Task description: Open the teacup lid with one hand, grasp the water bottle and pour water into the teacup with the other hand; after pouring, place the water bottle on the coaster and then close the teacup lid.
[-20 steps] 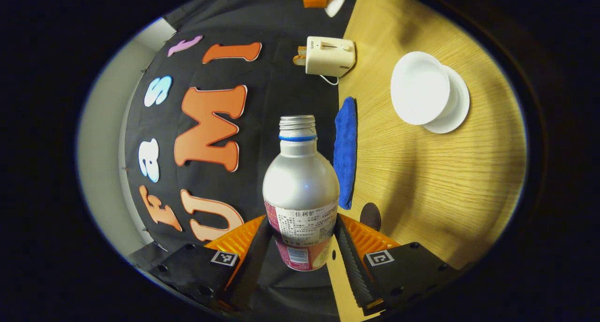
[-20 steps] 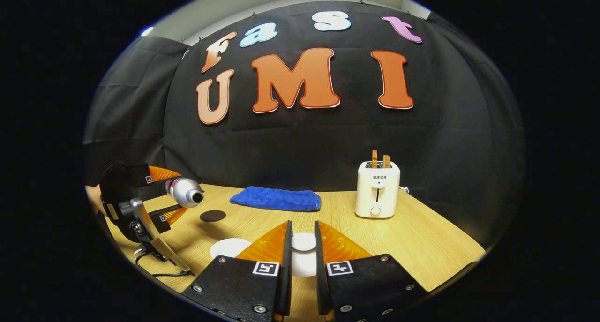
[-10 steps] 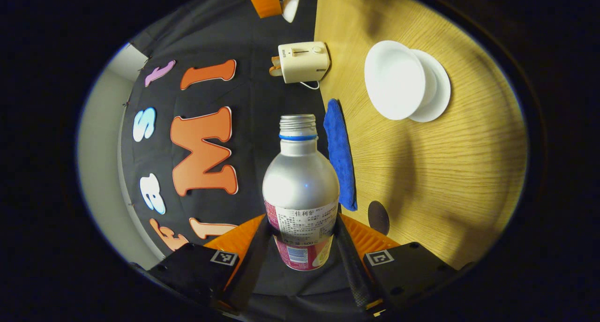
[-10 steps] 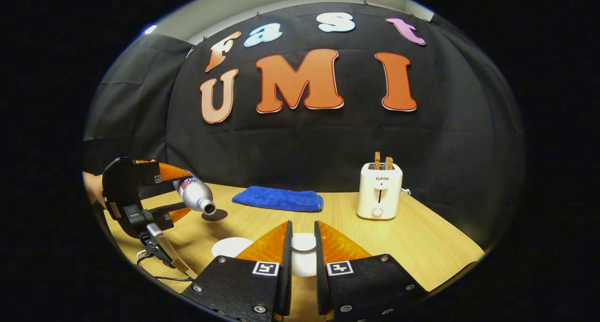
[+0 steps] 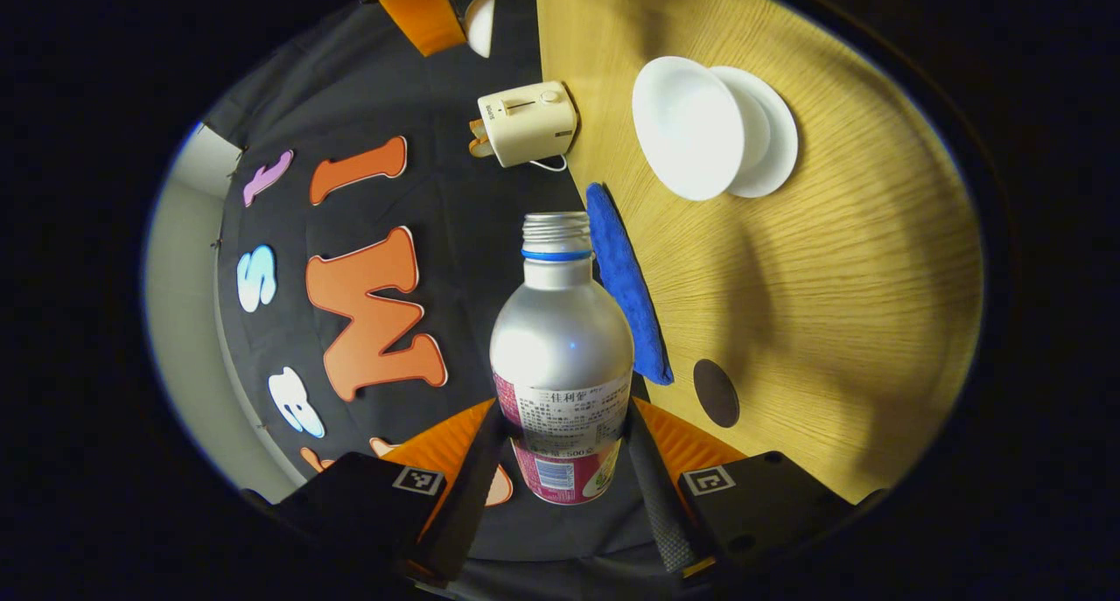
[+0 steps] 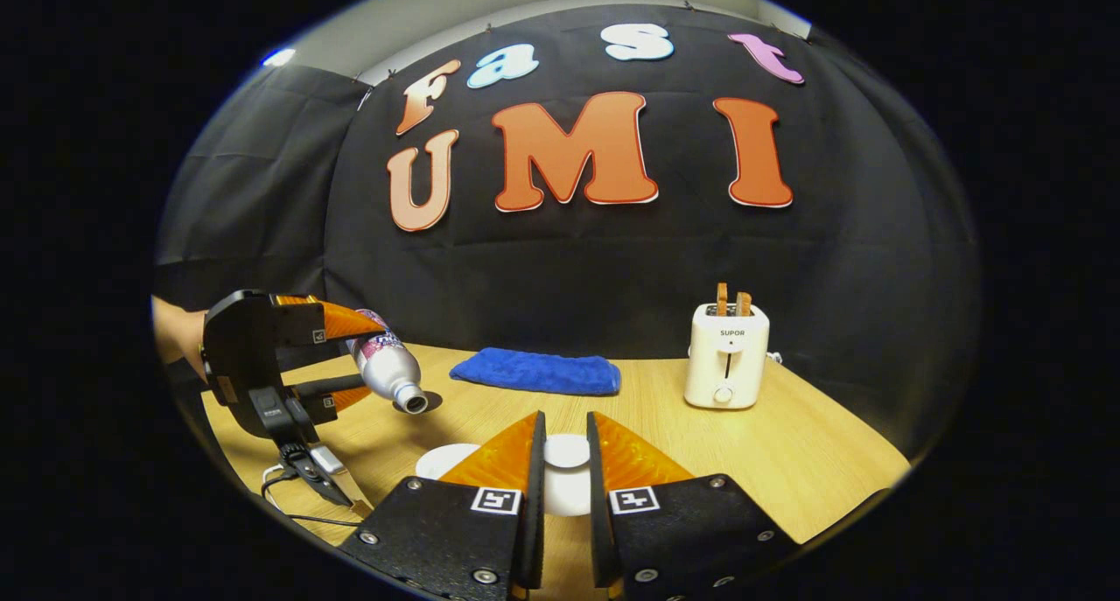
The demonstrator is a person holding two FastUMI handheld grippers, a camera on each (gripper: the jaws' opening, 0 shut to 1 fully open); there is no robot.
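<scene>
We held the water bottle (image 5: 561,338) clenched in the left hand-held gripper (image 5: 560,483), tilted above the teacup (image 5: 691,127). Our right hand-held gripper (image 6: 560,487) pinched the lid (image 6: 566,450). Bare tabletop (image 6: 787,461) lay beside the "SUPOR" toaster (image 6: 728,356).

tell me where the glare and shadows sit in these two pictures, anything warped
Left gripper view: a small highlight on the water bottle, broad soft shadows across the table, the scene rolled sideways. Right gripper view: fisheye bows the table edge, and the bottle's mouth hangs above a dark spot.
</scene>
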